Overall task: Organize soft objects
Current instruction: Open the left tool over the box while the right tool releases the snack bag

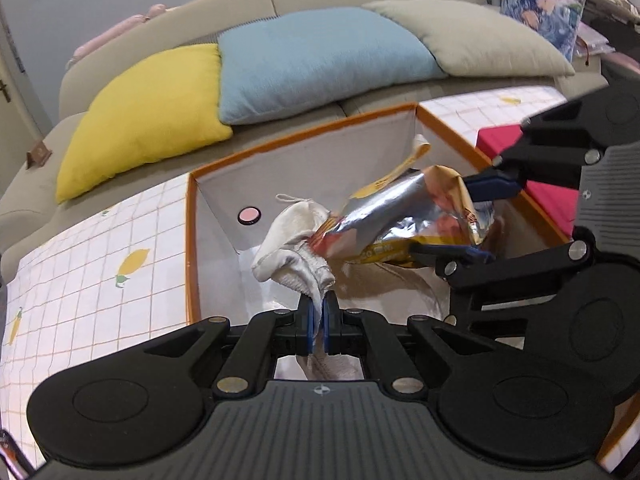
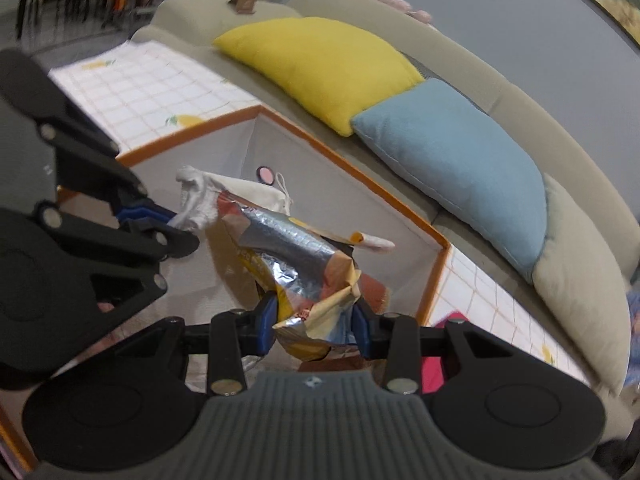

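Box [image 1: 304,148] floor mostly hidden behind grippers — print on foil bag [image 1: 400,216] unreadable; red item [image 1: 504,140] partly covered.

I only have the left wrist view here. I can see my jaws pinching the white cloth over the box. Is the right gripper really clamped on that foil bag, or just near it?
Observer: Clamped. In the right wrist view the right gripper has both jaws pressed into the crumpled foil bag.
Operator: Which part of the bag is it holding?
Observer: The crumpled end nearest its camera; the rest sticks out over the orange-rimmed box.
Operator: Anything behind that bag on the box wall?
Observer: A pink round spot on the grey inner wall, beside the white cloth held by the left gripper.
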Action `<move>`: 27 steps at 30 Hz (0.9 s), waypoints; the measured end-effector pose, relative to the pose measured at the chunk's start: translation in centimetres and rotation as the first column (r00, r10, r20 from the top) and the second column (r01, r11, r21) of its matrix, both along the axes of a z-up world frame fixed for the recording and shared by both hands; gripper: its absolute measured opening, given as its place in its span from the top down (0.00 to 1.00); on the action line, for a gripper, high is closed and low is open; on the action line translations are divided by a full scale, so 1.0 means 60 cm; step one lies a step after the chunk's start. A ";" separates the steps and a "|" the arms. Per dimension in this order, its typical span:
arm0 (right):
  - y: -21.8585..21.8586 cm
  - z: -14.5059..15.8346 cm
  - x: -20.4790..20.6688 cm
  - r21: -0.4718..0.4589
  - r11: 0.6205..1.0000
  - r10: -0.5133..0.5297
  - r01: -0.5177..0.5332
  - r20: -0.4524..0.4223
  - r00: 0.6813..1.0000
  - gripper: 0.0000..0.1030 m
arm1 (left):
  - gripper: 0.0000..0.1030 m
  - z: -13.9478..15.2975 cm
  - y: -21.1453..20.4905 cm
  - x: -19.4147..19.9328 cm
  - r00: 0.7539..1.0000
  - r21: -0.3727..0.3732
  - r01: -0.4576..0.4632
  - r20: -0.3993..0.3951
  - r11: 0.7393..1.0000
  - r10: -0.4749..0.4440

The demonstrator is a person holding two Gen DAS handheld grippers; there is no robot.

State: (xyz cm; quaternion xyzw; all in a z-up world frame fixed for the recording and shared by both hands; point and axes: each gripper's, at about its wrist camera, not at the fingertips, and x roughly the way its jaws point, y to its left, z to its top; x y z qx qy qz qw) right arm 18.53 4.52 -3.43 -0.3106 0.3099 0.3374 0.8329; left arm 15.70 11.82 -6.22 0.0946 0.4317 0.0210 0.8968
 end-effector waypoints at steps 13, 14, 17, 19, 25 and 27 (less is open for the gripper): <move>0.031 -0.033 0.044 -0.063 0.992 0.101 -0.107 -0.098 0.990 0.58 | 0.92 -0.039 0.018 0.029 0.990 0.032 0.036 -0.138 0.999 -0.032; 0.031 -0.037 0.044 -0.066 0.991 0.110 -0.117 -0.097 0.989 0.58 | 0.91 -0.039 0.015 0.028 0.989 0.027 0.047 -0.144 0.999 -0.042; 0.029 -0.042 0.040 -0.066 0.989 0.124 -0.129 -0.085 0.989 0.54 | 0.79 -0.038 0.012 0.026 0.986 0.017 0.059 -0.159 0.998 -0.056; 0.026 -0.042 0.042 -0.056 0.991 0.118 -0.125 -0.109 0.987 0.49 | 0.75 -0.038 0.010 0.024 0.985 0.019 0.055 -0.162 0.998 -0.052; 0.013 -0.030 0.057 -0.018 0.994 0.100 -0.105 -0.165 0.981 0.38 | 0.64 -0.022 0.013 0.014 0.988 -0.002 0.048 -0.146 0.999 -0.048; 0.007 -0.025 0.059 -0.013 0.995 0.097 -0.102 -0.186 0.978 0.36 | 0.55 -0.014 0.010 0.009 0.989 0.004 0.048 -0.140 0.999 -0.047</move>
